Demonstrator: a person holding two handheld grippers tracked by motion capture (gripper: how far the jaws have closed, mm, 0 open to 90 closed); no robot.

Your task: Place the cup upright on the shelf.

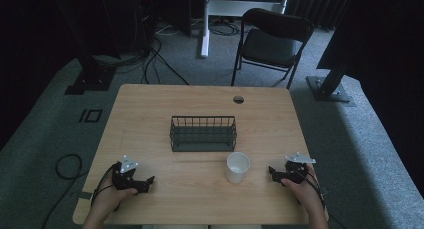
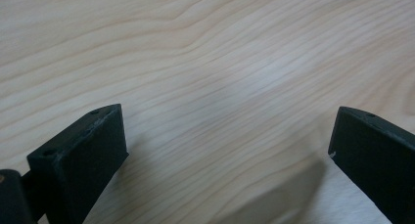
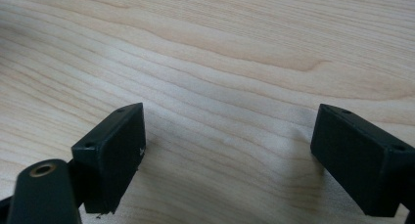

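Observation:
A white cup [image 1: 237, 167] stands upright on the wooden table [image 1: 150, 109], just in front of a black wire basket [image 1: 203, 133] at the table's middle. My left gripper [image 1: 146, 183] rests on the table near the front left, held by a hand, its jaws pointing right. Its own view has the left gripper [image 2: 227, 136] open over bare wood. My right gripper [image 1: 272, 172] lies at the front right, a short way right of the cup, jaws pointing left. In its own view the right gripper [image 3: 227, 136] is open, nothing between the jaws.
A round cable hole [image 1: 238, 99] sits near the table's far edge. Behind the table stands a black folding chair [image 1: 270, 41]. Cables [image 1: 67, 165] lie on the grey carpet to the left, and dark stand bases [image 1: 330, 89] flank the table.

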